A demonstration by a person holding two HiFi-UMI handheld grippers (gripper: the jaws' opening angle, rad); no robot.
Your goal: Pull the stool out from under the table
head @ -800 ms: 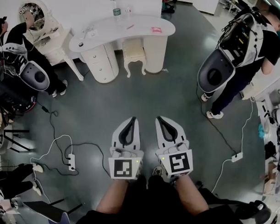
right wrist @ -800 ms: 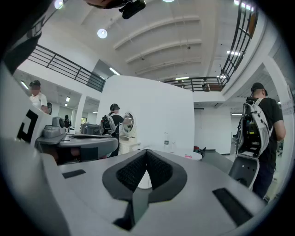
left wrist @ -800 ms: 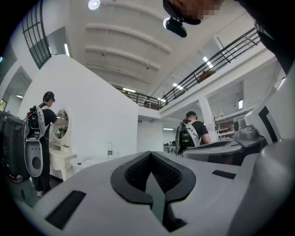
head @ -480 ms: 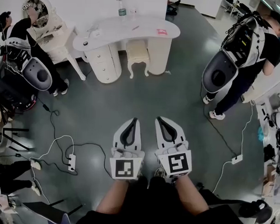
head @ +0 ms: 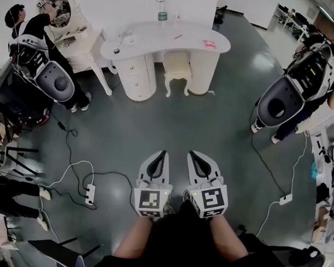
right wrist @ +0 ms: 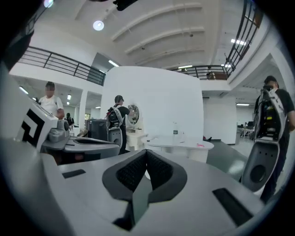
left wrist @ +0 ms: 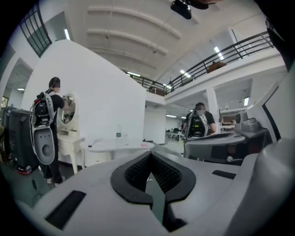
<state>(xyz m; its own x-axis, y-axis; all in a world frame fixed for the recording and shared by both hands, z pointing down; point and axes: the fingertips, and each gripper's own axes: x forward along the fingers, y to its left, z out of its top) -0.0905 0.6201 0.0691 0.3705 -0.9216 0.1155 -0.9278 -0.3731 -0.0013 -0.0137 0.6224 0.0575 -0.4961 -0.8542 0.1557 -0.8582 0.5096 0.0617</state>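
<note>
The left gripper [head: 164, 153] and the right gripper [head: 191, 153] are held side by side just in front of the person's body. Each has its jaws pressed together with nothing between them. Both point almost level over the grey floor [head: 173, 119].

Near the left gripper, off to its left, a power strip [head: 90, 194] lies on the floor.

Well ahead of both grippers stands the white table [head: 159, 39], with a drawer unit [head: 137, 77] under the left part of its curved top. The stool [head: 177, 64] stands tucked under that top, just right of the drawer unit. It is roughly straight ahead of the gap between the two grippers and well apart from both. A bottle [head: 162, 15] stands at the table's far edge, and a small pink item [head: 209, 44] lies toward its right end.

Far ahead and to the left, a person [head: 36, 38] wearing a backpack rig stands at a mirror [head: 62, 9]. Well off to the right of the right gripper stands another person [head: 303, 80] with a similar rig.
</note>
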